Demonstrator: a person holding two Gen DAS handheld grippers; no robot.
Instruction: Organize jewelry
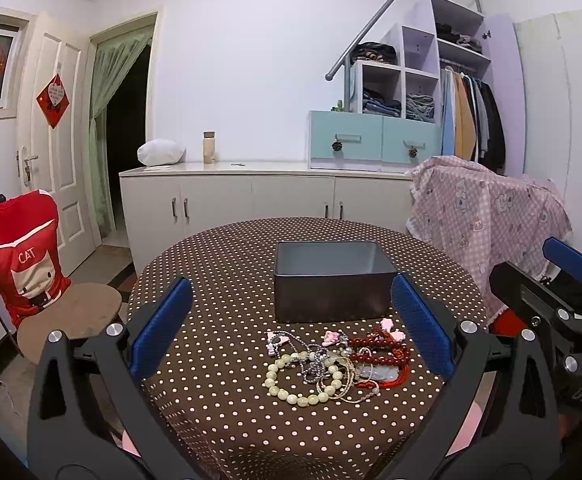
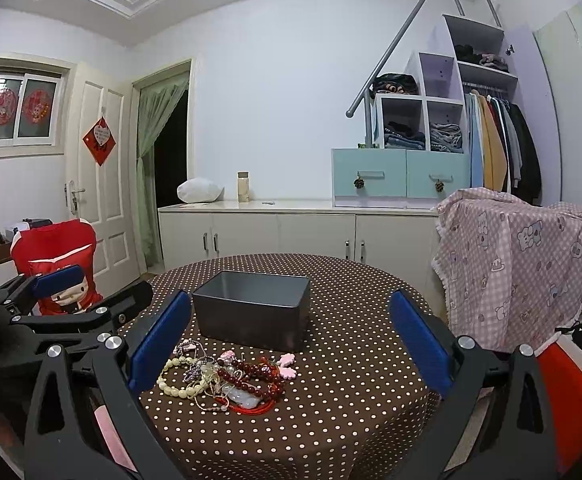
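A tangled pile of jewelry lies on the round polka-dot table (image 1: 219, 420): a pale green bead bracelet (image 1: 291, 390), a dark red bead string (image 1: 379, 350), silver chains and pink charms. Behind it stands an open, empty grey box (image 1: 333, 280). My left gripper (image 1: 291, 328) is open, above the near table edge, fingers either side of the pile. My right gripper (image 2: 291, 340) is open too; the pile (image 2: 227, 376) sits towards its left finger, and the grey box (image 2: 253, 308) is beyond. Each gripper shows at the edge of the other's view.
A red cat-cushion chair (image 1: 23, 264) stands left of the table. A chair draped in pink cloth (image 1: 487, 216) stands to the right. A white cabinet (image 1: 259, 196) with a bottle and a white bag runs behind, below shelves and hanging clothes.
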